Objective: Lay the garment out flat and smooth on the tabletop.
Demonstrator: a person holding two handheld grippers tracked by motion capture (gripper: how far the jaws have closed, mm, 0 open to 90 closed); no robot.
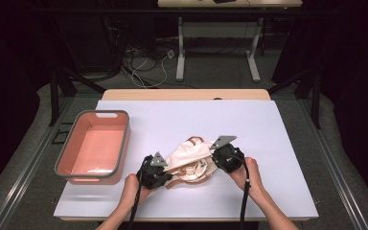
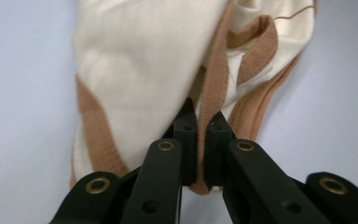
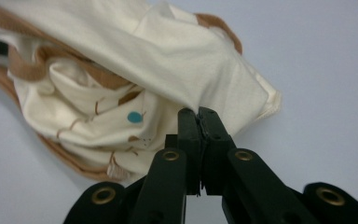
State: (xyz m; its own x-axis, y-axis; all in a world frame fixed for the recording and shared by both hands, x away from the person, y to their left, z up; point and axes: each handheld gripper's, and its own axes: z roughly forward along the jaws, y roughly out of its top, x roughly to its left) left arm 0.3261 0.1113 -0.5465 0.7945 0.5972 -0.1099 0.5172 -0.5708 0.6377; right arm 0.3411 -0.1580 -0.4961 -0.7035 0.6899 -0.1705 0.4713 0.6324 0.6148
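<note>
At the left edge of the white table point(image 1: 268, 143), well apart from the crumpled garment, a pink bin with a grey rim point(image 1: 94, 146) stood with nothing visible inside it. To the right of the bin, near the table's front edge, the cream garment with tan trim point(image 1: 191, 163) lay bunched between the two tools. The left gripper point(image 1: 165, 173), held in the person's left hand point(image 1: 133, 188), touched the garment's left side; in the left gripper view its jaws were pressed nearly together on a strip of the tan ribbed trim point(image 2: 212, 98). On the garment's right side, the right gripper point(image 1: 215, 157), held in the right hand point(image 1: 247, 175), was clamped on a fold of the cream cloth point(image 3: 200, 70), a small teal dot point(image 3: 133, 117) printed just beside it.
</note>
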